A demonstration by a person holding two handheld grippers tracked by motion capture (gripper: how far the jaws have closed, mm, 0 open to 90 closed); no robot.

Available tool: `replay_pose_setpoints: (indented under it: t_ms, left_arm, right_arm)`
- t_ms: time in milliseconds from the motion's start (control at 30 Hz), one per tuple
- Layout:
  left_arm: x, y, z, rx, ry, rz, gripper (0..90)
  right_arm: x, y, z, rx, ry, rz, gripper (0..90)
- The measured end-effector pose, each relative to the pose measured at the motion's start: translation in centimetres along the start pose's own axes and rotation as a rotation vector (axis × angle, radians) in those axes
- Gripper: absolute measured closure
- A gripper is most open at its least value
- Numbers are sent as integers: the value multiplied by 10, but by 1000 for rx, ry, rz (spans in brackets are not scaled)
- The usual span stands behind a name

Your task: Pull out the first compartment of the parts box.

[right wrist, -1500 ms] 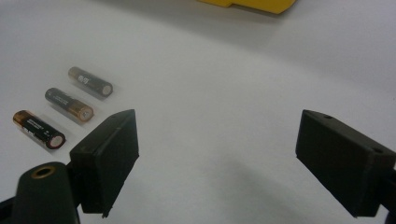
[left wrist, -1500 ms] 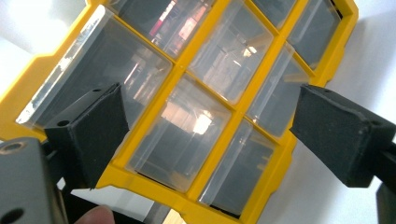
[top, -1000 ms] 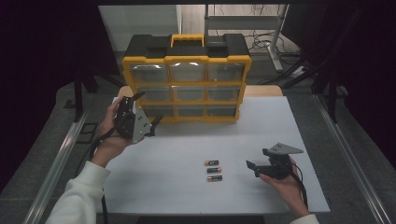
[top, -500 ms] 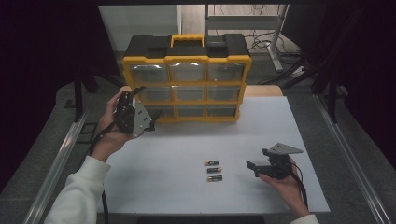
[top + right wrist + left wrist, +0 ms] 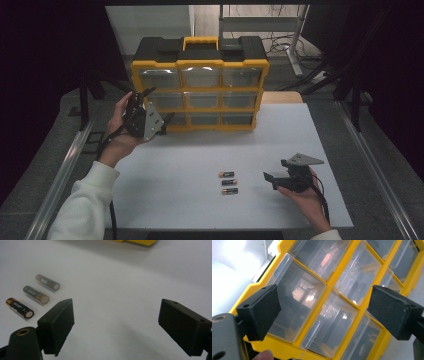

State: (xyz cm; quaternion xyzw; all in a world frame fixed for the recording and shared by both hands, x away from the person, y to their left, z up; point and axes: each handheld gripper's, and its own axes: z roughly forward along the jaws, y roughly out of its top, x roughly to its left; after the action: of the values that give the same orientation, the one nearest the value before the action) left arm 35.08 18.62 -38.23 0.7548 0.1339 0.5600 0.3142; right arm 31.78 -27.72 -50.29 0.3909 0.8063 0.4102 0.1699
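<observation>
A yellow and black drawer organizer (image 5: 200, 64) with clear drawers stands at the back of the white table. My left gripper (image 5: 159, 104) is held open just in front of its left drawers, touching nothing. In the left gripper view, the open left gripper (image 5: 324, 300) frames a clear drawer (image 5: 297, 297) and the yellow dividers (image 5: 318, 313). Three batteries (image 5: 228, 182) lie in a row near the table's front. My right gripper (image 5: 270, 181) rests open just right of them. In the right gripper view, the right gripper (image 5: 116, 312) is empty and the batteries (image 5: 36, 294) lie to its left.
The white table top (image 5: 200, 155) has bare room between the organizer and the batteries. Metal rails (image 5: 62, 170) run along both sides of the table. A wooden strip (image 5: 282, 97) shows right of the organizer.
My left gripper has lifted slightly and come closer to the organizer's left drawers. The right gripper and the batteries have stayed put.
</observation>
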Motion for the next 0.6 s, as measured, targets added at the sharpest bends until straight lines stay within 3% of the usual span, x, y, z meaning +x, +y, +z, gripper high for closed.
replay_pose_setpoints:
  t_ms: [600]
  left_arm:
    - [10, 5, 9, 5, 12, 11, 111]
  right_arm:
    - [0, 0, 0, 3, 0, -1, 134]
